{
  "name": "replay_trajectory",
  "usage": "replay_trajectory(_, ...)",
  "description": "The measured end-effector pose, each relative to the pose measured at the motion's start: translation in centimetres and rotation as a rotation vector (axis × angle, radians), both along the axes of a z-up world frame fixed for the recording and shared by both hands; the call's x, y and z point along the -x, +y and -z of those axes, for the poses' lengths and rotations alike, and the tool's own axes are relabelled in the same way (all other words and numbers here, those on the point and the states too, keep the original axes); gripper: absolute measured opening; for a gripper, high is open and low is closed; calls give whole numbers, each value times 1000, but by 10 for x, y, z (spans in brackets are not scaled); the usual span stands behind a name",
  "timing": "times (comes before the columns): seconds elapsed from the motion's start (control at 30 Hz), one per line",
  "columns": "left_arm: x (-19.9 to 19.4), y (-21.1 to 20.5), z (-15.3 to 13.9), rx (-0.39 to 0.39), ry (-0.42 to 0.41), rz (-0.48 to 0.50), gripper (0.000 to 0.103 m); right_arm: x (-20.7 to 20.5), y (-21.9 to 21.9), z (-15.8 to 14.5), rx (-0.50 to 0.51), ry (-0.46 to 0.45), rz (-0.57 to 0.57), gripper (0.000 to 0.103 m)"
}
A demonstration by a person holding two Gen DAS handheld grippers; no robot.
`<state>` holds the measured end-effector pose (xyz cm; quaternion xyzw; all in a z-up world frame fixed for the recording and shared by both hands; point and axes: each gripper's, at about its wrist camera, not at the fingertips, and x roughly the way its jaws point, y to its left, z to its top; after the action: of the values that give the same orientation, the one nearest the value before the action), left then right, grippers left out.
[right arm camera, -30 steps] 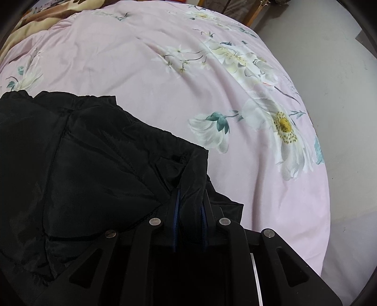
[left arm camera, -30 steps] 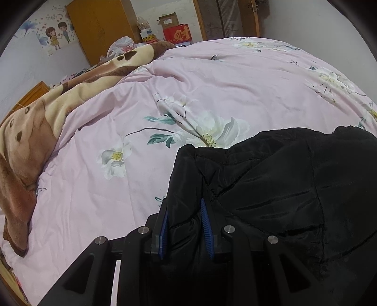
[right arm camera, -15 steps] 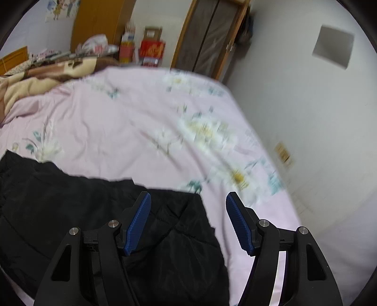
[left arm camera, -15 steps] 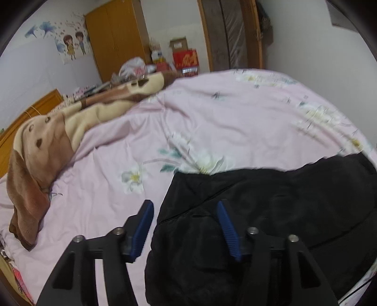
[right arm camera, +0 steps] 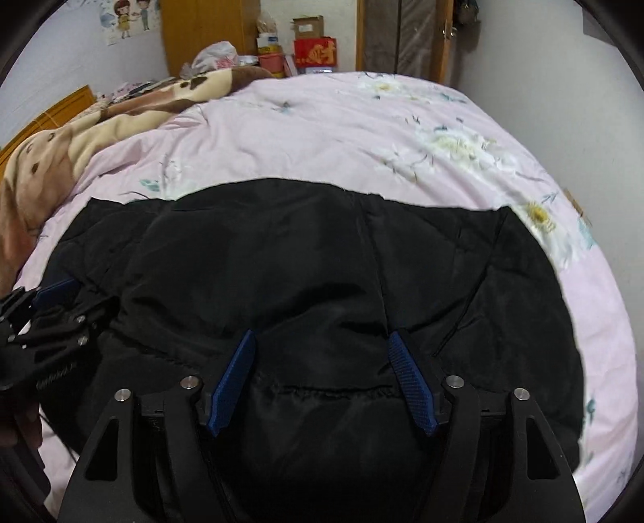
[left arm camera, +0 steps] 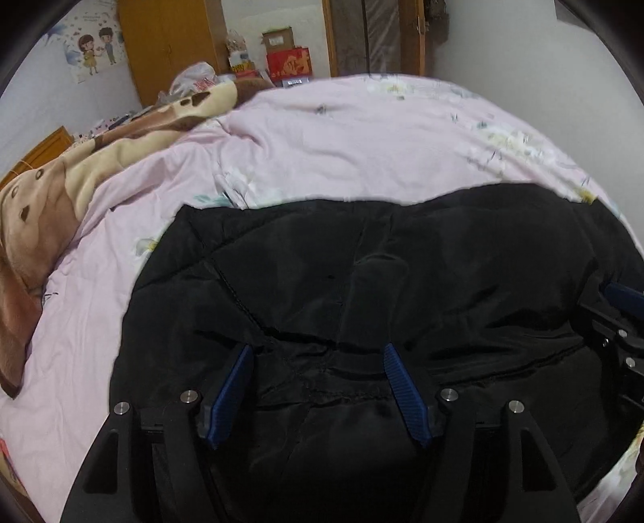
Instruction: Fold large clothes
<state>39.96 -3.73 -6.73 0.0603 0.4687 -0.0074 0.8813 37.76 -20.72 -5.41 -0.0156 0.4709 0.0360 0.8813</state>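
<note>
A brown blanket (left arm camera: 60, 193) lies far left on the pink floral bed (right arm camera: 322, 132), wardrobe (right arm camera: 209, 36) beyond, while the black jacket (right arm camera: 306, 273) spreads near, under the spread-fingered, empty left tool (left arm camera: 316, 358) and right tool (right arm camera: 322, 342).

The black jacket (left arm camera: 402, 289) runs under the gripper body at the bottom of both views, so its near hem is hidden. In the left wrist view the floral quilt (left arm camera: 362, 132) is smeared at upper right. The right gripper (left arm camera: 622, 318) is cut off by the right edge there; its fingers' spacing cannot be told from that view.
</note>
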Motion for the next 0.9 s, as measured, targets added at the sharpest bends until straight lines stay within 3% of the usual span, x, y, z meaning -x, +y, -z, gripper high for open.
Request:
replay_trajectory(0.17, -12, 3, 33, 10, 36, -8, 68, -12, 6, 32, 61, 93, -12, 73)
replay_trajectory(0.37, -11, 1, 42, 7, 45, -1, 68, -7, 3, 43, 57, 111, -5, 73)
replay_trajectory(0.47, -4, 4, 28, 18, 27, 31, 68, 2, 3, 30, 59, 101, -21, 73)
replay_trajectory(0.57, 11, 19, 5, 73, 9, 37, 68, 16, -13, -3, 3, 59, -4, 73)
replay_trajectory(0.7, 32, 44, -12, 38, -37, -28, 67, 49, -50, -30, 78, -48, 70, 73)
replay_trajectory(0.8, 31, 60, 6, 25, 11, -56, 68, 53, -76, -11, 131, 12, 114, 73)
replay_trajectory(0.9, 23, 64, 30, 61, 88, -61, 68, 50, -90, 21, 72, 73, 90, 73)
